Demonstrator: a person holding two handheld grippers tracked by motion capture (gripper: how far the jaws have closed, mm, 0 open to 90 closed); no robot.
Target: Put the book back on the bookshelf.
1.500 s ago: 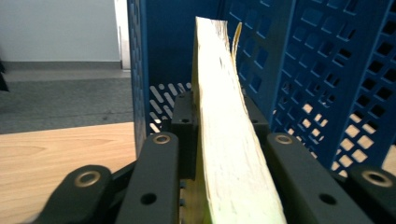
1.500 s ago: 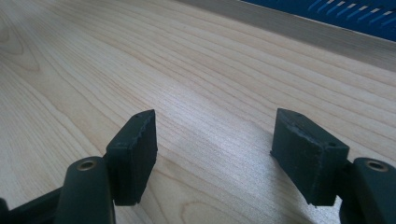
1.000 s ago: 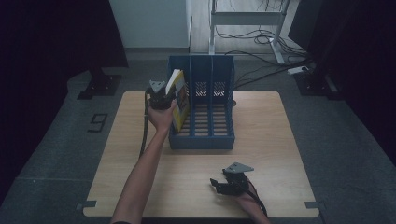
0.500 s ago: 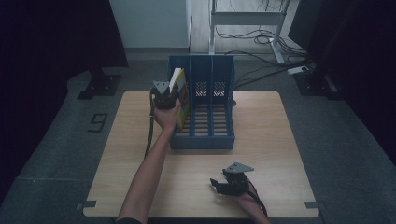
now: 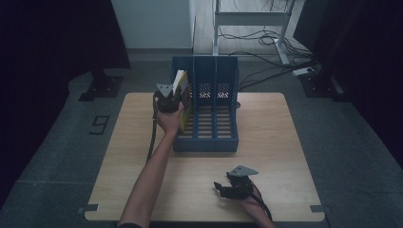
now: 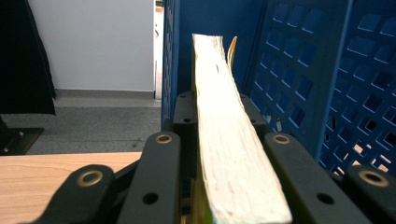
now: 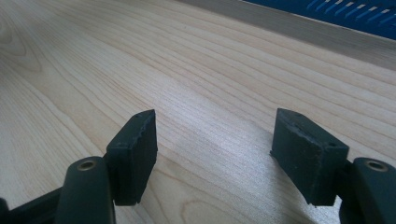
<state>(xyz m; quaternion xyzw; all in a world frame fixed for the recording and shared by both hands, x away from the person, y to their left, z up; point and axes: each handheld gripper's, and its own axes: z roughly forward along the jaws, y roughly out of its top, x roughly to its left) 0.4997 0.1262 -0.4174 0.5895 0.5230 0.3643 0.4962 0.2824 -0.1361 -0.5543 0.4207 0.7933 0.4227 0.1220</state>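
Note:
A book [image 5: 184,113] with pale page edges and a yellow cover stands on edge in the leftmost compartment of the blue file rack [image 5: 205,144]. My left gripper [image 5: 170,92] is shut on it from the near side. In the left gripper view the book's page edge [image 6: 224,140] runs up between the jaws of that gripper [image 6: 215,103], with the rack's perforated divider [image 6: 327,70] to its right. My right gripper [image 5: 217,185] rests low over the table [image 5: 285,142] near the front edge, open. Its pads [image 7: 135,149] stand wide apart over bare wood, the right gripper [image 7: 215,144] holding nothing.
The rack's middle and right compartments [image 5: 216,118] hold nothing that I can see. A strip of the rack's blue base [image 7: 345,14] shows beyond the right gripper. Wooden tabletop [image 5: 123,156] spreads left and right of the rack; dark floor and cables lie beyond.
The left hand has shifted slightly right with the book, bringing it closer against the rack's left compartment. The right hand and its gripper have not moved.

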